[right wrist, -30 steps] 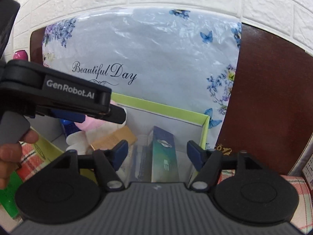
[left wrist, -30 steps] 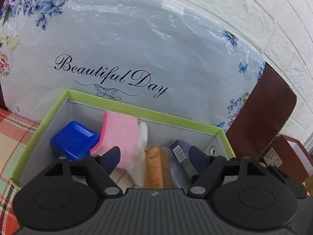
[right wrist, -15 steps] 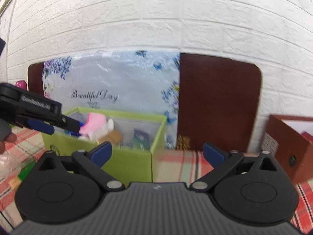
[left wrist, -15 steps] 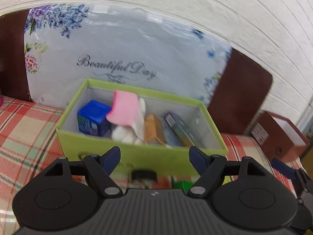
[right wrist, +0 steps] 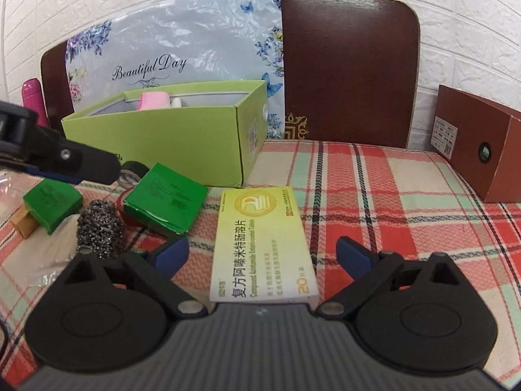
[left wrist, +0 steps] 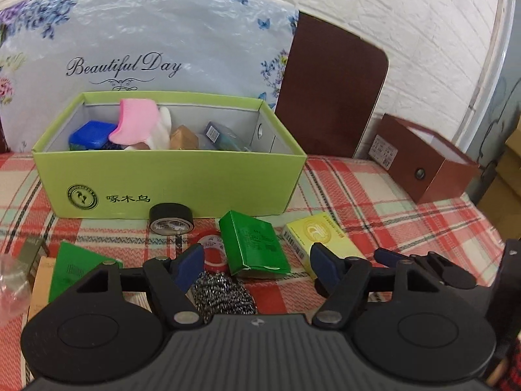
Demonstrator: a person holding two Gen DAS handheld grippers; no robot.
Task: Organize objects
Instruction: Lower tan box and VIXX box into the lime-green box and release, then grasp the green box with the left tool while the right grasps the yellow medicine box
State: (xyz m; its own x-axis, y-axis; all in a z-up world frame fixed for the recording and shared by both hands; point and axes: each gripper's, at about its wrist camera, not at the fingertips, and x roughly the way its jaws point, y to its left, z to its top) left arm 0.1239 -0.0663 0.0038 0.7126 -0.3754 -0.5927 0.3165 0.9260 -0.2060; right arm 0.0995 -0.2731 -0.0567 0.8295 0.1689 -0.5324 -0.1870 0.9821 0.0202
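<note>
A green open box [left wrist: 169, 179] [right wrist: 162, 137] stands on the plaid cloth and holds a blue tub [left wrist: 92, 133], a pink and white cloth [left wrist: 136, 123] and small packs. My left gripper [left wrist: 255, 262] is open and empty, above a steel scourer [left wrist: 221, 293] and a green pack [left wrist: 252, 242]. My right gripper [right wrist: 262, 254] is open, with a yellow medicine box [right wrist: 262, 241] lying on the cloth between its fingers, untouched. It also shows in the left wrist view [left wrist: 312, 236].
Black tape [left wrist: 171, 220] and red tape [left wrist: 213, 251] lie before the green box. A second green pack [right wrist: 52, 203] and a tan box [right wrist: 22, 224] lie at left. A brown box [left wrist: 423, 163] [right wrist: 478, 143] stands at right. A floral board [left wrist: 146, 32] leans on the wall.
Both grippers have pulled back out of the green box and come down low over the cloth. The loose items in front of the box have come into view.
</note>
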